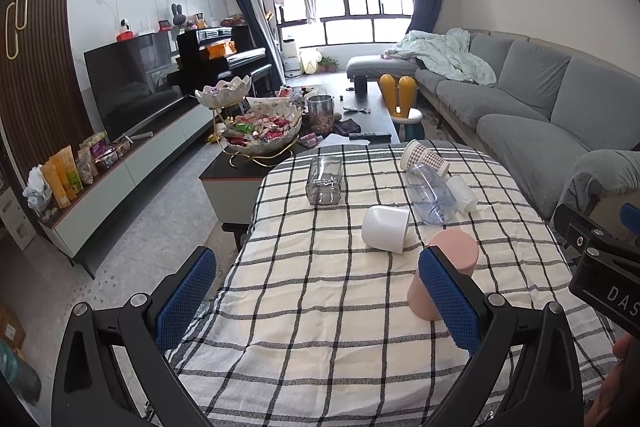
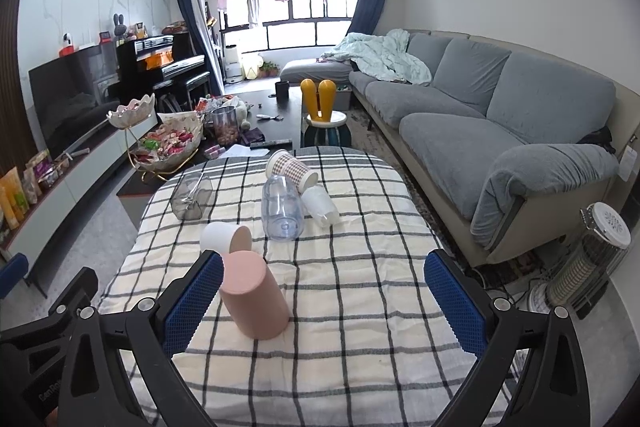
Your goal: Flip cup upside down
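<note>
A pink cup (image 1: 448, 267) stands upside down on the checked tablecloth (image 1: 320, 307), just behind my left gripper's right fingertip (image 1: 448, 301). In the right wrist view the pink cup (image 2: 252, 295) stands next to the left fingertip (image 2: 192, 299). A white cup (image 1: 386, 229) lies on its side behind it and also shows in the right wrist view (image 2: 222, 237). My left gripper (image 1: 316, 299) is open and empty. My right gripper (image 2: 324, 301) is open and empty.
A clear plastic bottle (image 2: 282, 207), a checked paper cup (image 2: 290, 169), a small white cup (image 2: 320, 205) and a grey glass jar (image 1: 324, 181) lie farther back on the table. A grey sofa (image 2: 500, 131) is to the right, a heater (image 2: 592, 259) beside it, and a cluttered coffee table (image 1: 320, 123) beyond.
</note>
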The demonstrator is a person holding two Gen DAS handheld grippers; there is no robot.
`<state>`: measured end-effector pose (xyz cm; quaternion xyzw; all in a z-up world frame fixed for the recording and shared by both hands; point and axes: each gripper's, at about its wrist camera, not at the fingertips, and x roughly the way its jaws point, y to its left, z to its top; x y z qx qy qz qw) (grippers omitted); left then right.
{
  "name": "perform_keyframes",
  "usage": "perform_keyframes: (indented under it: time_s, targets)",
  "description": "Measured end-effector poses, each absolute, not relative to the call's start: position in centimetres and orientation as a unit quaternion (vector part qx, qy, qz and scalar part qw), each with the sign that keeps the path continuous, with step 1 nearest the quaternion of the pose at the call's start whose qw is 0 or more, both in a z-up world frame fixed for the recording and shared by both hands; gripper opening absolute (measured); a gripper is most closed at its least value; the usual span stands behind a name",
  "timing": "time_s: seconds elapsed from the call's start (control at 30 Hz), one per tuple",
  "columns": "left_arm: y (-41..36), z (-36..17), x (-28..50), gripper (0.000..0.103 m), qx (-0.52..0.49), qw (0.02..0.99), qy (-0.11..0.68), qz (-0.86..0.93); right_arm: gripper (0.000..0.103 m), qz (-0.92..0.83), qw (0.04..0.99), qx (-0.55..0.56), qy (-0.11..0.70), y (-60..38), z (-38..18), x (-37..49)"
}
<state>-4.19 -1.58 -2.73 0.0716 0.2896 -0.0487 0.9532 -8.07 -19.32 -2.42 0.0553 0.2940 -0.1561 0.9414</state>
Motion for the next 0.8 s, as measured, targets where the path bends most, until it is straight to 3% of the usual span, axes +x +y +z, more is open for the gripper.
perform_keyframes:
  time_s: [0.8]
  targets:
    - [-1.42,-3.02,-3.95,0.103,0.062,0.950,0.305,-0.037,0.101,-0.156,0.941,0.057,0.294,-19.32,-2.41,-8.06]
